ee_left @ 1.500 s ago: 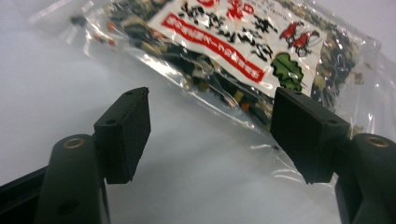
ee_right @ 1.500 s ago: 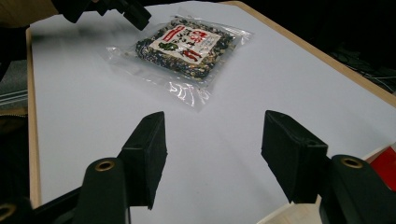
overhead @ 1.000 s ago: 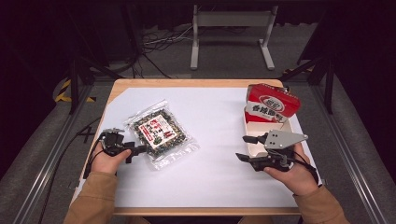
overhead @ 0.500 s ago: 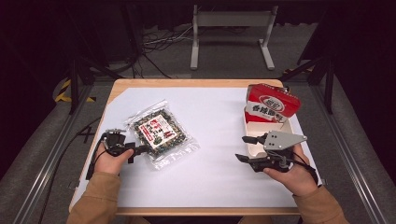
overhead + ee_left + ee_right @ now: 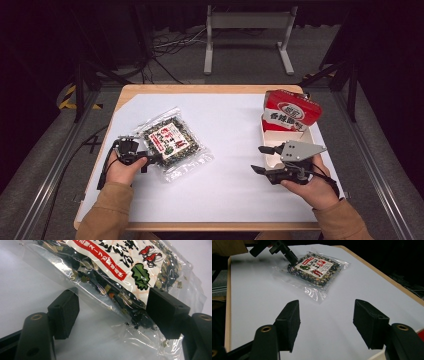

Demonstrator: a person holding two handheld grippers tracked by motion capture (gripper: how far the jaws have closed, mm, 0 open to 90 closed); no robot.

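My left gripper (image 5: 150,159) has just been opening, its fingers (image 5: 63,312) spread around the near corner of the clear seaweed-mix packet (image 5: 170,142) lying diagonally on the white worktop (image 5: 230,150); my right gripper (image 5: 263,159) idles agape, well apart.

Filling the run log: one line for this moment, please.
left hand-held gripper: open, astride bag edge | right hand-held gripper: open, empty

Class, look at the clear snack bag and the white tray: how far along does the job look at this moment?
Done: the red packet already sits in the white tray. In hand: the left gripper is at the clear snack bag, its jaws just opening, the bag's edge between unpressed fingers. Left: probably moving the bag; the right gripper waits open.
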